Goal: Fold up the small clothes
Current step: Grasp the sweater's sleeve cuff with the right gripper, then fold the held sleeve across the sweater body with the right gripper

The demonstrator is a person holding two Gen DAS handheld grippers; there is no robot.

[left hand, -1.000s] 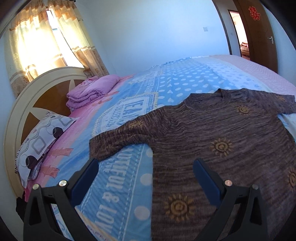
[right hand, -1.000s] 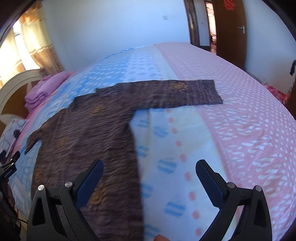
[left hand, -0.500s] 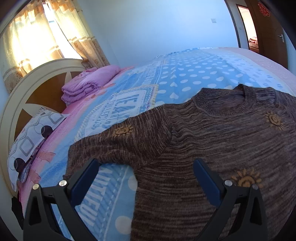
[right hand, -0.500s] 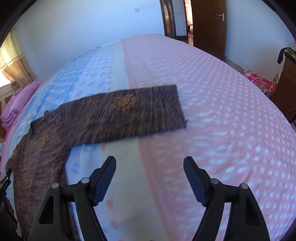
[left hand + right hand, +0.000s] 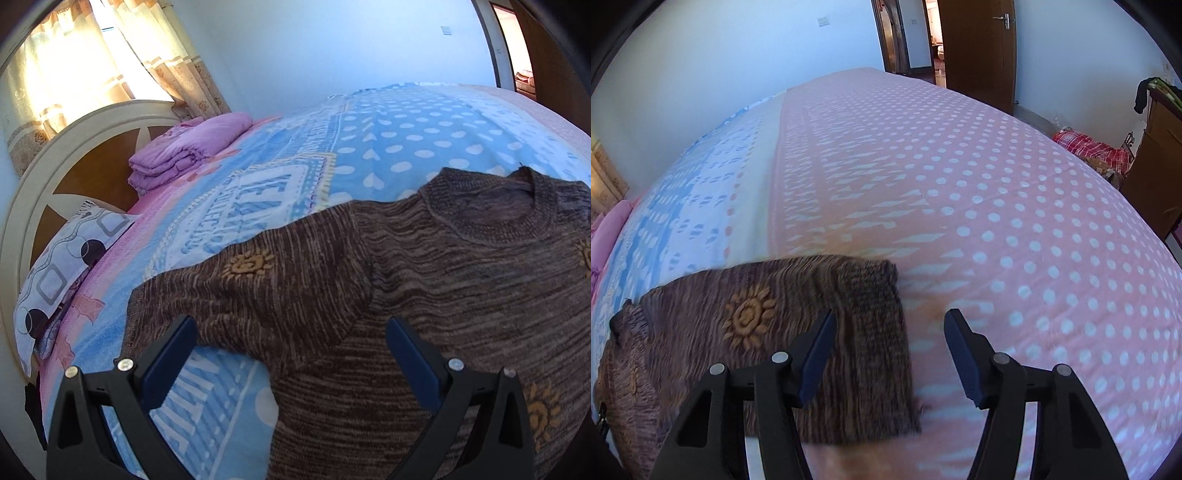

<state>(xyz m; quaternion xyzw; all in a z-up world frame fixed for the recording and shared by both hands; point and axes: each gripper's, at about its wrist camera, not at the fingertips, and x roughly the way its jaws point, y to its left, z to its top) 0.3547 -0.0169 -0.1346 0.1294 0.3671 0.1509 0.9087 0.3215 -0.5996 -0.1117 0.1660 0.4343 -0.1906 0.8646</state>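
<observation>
A brown knitted sweater with orange sun motifs lies flat on the bed, neck hole up. In the left wrist view its left sleeve stretches out to the left. My left gripper is open and empty, just above that sleeve near the armpit. In the right wrist view the other sleeve lies across the pink bedspread, its ribbed cuff between the fingers. My right gripper is open and empty, low over the cuff's end.
The bed has a blue and pink patterned cover. A folded purple blanket and a patterned pillow lie by the round headboard. Doors stand behind the bed, a wooden cabinet at right.
Both grippers have moved forward and lower: the left toward the left sleeve and shoulder, the right along the other sleeve to its cuff. The right jaws have narrowed somewhat but stay open.
</observation>
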